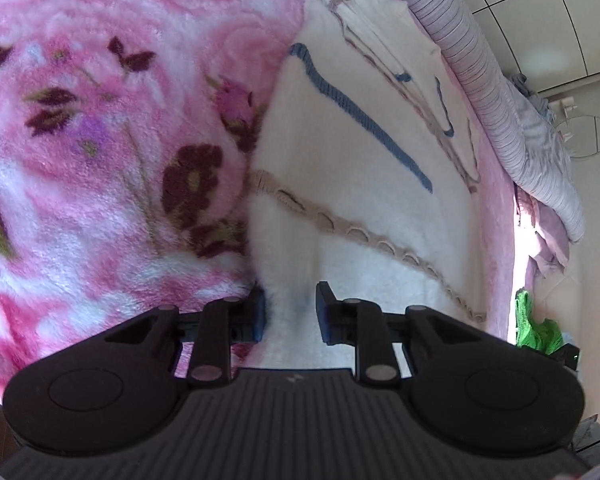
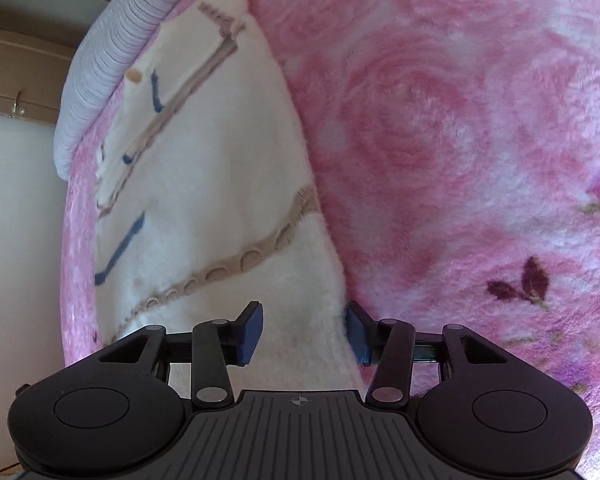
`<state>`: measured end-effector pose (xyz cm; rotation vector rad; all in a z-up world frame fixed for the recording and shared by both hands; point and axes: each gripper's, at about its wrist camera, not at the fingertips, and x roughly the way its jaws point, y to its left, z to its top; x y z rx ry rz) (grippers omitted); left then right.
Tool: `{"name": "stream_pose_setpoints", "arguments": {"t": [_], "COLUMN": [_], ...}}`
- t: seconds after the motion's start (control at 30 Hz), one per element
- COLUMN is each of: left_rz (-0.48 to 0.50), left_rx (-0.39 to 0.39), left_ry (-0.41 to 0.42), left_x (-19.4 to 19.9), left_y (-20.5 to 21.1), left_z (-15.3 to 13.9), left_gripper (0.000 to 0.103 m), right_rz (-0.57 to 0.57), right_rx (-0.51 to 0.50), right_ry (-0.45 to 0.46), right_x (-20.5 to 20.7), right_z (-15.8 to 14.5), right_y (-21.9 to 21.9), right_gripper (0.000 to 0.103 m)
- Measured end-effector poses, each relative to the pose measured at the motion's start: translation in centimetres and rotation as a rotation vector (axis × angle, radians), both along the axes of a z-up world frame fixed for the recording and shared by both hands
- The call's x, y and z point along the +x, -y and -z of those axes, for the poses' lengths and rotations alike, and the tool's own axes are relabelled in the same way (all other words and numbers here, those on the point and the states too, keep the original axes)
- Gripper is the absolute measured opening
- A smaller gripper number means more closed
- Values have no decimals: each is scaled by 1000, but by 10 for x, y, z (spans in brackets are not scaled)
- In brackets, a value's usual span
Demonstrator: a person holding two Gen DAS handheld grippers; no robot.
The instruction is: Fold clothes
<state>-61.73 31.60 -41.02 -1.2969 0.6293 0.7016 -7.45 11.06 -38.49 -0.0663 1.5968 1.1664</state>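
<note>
A white fuzzy sweater (image 1: 340, 152) with blue stripes and a beige scalloped band lies flat on a pink floral blanket (image 1: 100, 160). My left gripper (image 1: 290, 312) sits at the sweater's near left corner. Its pads pinch a raised ridge of white fabric, so it is shut on the sweater. In the right wrist view the same sweater (image 2: 220, 168) stretches away to the upper left. My right gripper (image 2: 305, 332) straddles its near right edge, with white fabric lying between the pads. The jaws stand apart and do not press it, so the gripper is open.
The pink blanket (image 2: 460, 140) spreads wide to the right of the sweater. A striped lilac duvet (image 1: 500, 92) is rolled along the bed's far edge. Green cloth (image 1: 534, 326) lies beyond the bed's edge, by pale tiled floor and a wall.
</note>
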Motion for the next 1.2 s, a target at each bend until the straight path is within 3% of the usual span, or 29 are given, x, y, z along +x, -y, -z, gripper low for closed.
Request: {"name": "stream_pose_setpoints", "arguments": {"t": [0.1, 0.17, 0.23, 0.27, 0.33, 0.47, 0.5, 0.57, 0.93, 1.07, 1.2], "left_rz": [27, 59, 69, 66, 60, 98, 106, 108, 84, 94, 98], "left_rx": [-12, 2, 6, -2, -11, 46, 60, 79, 192, 196, 126], "left_ry": [14, 27, -4, -41, -37, -54, -58, -44, 36, 54, 49], "left_x": [3, 8, 13, 14, 13, 15, 15, 14, -3, -5, -11], "left_y": [0, -1, -2, -4, -5, -1, 1, 2, 17, 27, 54], "left_z": [-2, -6, -6, -3, 1, -6, -8, -12, -61, -68, -58], "left_gripper": [15, 11, 12, 12, 12, 8, 7, 7, 5, 5, 5], "right_rz": [-13, -34, -52, -63, -74, -10, -5, -32, -182, -216, -247], "right_rx": [8, 34, 60, 45, -9, -20, -21, -19, 60, 60, -3], "right_ry": [-19, -30, -29, -6, 40, 0, 3, 28, 105, 123, 138], "right_x": [0, -1, -3, -4, -7, -1, -1, -4, 2, 1, -1], "right_z": [1, -4, -9, -10, -4, 1, 0, -4, -53, -65, -62], "right_y": [-1, -5, -11, -14, -17, -6, -5, -9, -15, -12, 4], "right_gripper": [47, 15, 14, 15, 17, 17, 13, 8, 6, 5, 5]}}
